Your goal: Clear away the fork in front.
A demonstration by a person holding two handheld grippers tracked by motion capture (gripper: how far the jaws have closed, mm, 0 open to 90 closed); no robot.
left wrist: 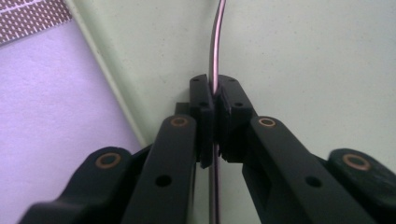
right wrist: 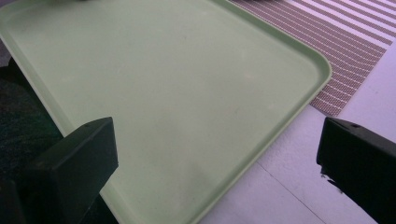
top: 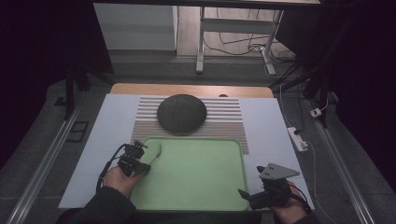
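Left tongs (left wrist: 215,109) were clamped on a thin metal rod (left wrist: 214,51) over the green tray (top: 201,186); right tongs (right wrist: 219,158) were held wide open, empty.

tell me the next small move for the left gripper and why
Probably lower it and release. The left gripper is shut on a thin pale green plate, held on edge above the green tray, while the right gripper waits open at the tray's near right corner.

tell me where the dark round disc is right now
In the high view the dark round disc lies on the striped mat, centre far side, just beyond the green tray.
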